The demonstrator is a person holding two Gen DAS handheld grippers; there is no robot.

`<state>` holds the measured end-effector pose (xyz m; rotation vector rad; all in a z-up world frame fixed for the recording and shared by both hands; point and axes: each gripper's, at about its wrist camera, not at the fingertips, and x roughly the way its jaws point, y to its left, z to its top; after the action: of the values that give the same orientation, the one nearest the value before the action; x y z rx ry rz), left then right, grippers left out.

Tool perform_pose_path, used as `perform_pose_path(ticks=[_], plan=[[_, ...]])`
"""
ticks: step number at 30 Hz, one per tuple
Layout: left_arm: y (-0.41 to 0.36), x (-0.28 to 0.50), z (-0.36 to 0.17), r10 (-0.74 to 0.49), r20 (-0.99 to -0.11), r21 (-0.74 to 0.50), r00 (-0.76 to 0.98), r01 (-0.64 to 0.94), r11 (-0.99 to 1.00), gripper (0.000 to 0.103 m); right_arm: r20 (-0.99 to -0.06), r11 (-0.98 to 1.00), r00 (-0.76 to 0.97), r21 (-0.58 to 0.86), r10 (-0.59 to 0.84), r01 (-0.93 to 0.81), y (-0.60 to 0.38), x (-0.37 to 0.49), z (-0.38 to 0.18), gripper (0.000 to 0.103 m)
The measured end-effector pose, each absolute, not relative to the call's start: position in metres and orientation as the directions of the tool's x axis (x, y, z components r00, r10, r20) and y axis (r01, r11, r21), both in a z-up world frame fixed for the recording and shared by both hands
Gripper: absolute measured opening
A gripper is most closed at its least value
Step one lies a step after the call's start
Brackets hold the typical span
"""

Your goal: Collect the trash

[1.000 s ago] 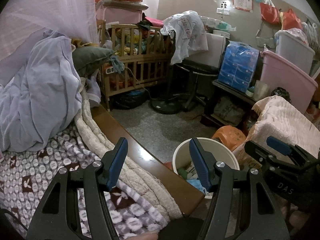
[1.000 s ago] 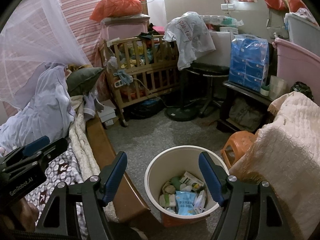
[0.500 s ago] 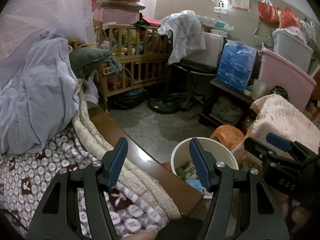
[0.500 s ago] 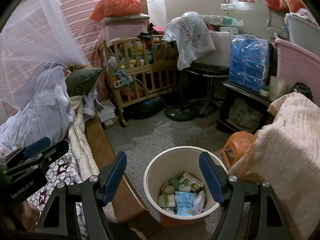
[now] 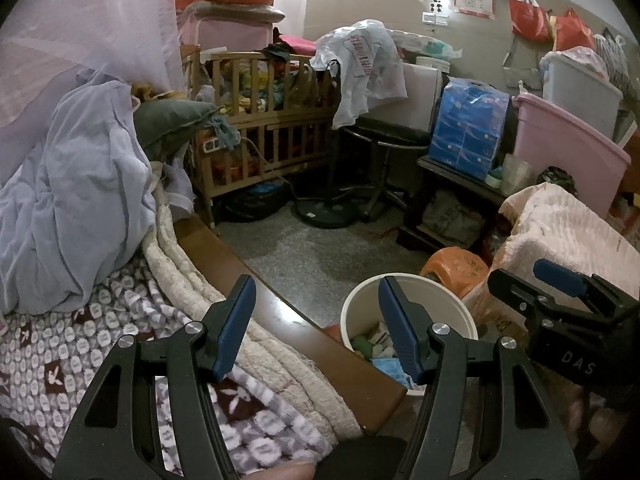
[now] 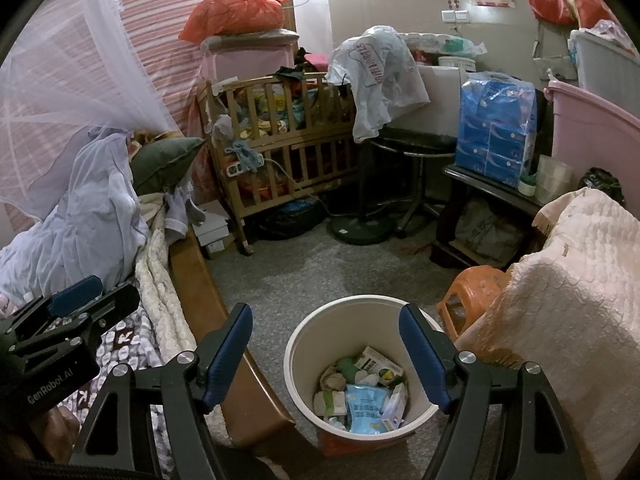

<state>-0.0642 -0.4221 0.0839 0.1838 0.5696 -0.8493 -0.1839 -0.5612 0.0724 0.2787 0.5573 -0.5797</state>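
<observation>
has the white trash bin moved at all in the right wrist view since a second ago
No. The white trash bin sits in the same spot on the floor, between the wooden bed frame and the orange stool, just as in the earlier pictures.

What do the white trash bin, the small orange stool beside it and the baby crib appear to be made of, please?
Trash bin: probably plastic, smooth matte cream wall, thin rolled rim. Orange stool: likely moulded plastic, uniform colour, scuffed and dull on top. Crib: wood, tan slats and rails with a light varnish sheen.
</observation>
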Motion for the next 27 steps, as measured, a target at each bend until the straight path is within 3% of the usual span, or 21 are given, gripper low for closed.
perform_pose_path(ticks=[27], plan=[[-0.4186, -0.062, 0.0778, -0.658, -0.562, -0.097, 0.501, 0.751, 0.653, 0.063, -0.567, 0.806, 0.697, 0.095, -0.439, 0.585, -0.5679, -0.1872, 0.0733, 0.074]])
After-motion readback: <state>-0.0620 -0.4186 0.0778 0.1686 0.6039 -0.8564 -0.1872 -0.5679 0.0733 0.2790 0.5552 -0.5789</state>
